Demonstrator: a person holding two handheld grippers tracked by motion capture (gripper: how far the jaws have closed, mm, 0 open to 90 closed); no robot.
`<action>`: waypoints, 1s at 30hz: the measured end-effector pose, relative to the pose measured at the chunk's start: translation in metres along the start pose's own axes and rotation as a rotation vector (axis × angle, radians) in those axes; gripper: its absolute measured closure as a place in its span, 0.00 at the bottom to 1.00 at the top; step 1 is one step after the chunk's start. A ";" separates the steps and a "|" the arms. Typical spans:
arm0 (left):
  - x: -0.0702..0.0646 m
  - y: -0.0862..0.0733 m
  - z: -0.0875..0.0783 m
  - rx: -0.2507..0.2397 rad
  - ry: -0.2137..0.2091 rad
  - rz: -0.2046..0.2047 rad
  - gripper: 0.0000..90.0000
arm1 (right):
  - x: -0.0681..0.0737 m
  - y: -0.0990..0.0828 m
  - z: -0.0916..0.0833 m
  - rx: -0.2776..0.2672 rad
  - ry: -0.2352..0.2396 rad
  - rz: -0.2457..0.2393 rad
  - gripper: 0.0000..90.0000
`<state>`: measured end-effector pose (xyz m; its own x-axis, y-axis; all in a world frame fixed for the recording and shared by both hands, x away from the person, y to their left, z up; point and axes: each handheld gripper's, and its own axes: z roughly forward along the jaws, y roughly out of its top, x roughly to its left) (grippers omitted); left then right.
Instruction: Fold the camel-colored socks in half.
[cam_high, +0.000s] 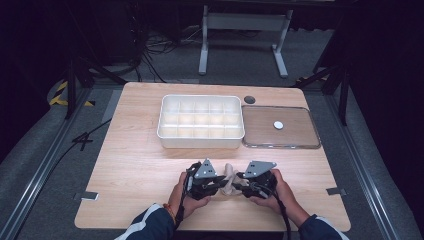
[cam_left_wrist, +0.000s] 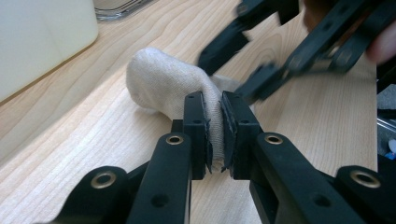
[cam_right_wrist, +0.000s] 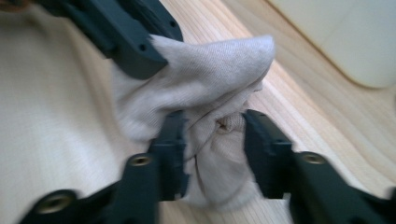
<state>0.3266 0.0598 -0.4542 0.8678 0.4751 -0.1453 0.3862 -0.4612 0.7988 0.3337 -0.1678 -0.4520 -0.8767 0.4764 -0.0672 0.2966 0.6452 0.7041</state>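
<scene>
A beige sock (cam_high: 230, 181) lies bunched near the table's front edge, between my two grippers. My left gripper (cam_high: 223, 185) comes at it from the left and is shut on a fold of the sock (cam_left_wrist: 159, 84), with fabric pinched between its pads (cam_left_wrist: 214, 126). From the right, my right gripper (cam_high: 240, 186) has its jaws apart on either side of a crumpled part of the sock (cam_right_wrist: 210, 70). Fabric fills the gap (cam_right_wrist: 212, 130) without being squeezed. The right gripper (cam_left_wrist: 229, 65) also stands just beyond the sock in the left gripper view.
A white box with several compartments (cam_high: 200, 142) stands at the table's middle back. Right of it lies a clear lid (cam_high: 280, 145) with a small white disc (cam_high: 278, 125) on it. A dark round hole (cam_high: 249, 99) is behind them. A hand holds each gripper.
</scene>
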 end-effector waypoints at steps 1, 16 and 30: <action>0.000 0.000 0.000 0.000 0.000 0.000 0.90 | -0.001 0.000 -0.004 -0.006 0.009 -0.004 0.78; -0.009 0.006 0.010 0.008 0.011 0.026 0.88 | 0.005 -0.004 0.015 0.045 0.063 -0.002 0.93; -0.009 0.005 0.011 -0.013 0.004 0.004 0.85 | 0.007 -0.002 0.014 0.021 0.040 -0.015 0.84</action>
<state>0.3243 0.0451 -0.4555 0.8678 0.4768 -0.1399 0.3789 -0.4530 0.8070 0.3324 -0.1577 -0.4637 -0.8955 0.4424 -0.0494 0.2905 0.6647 0.6883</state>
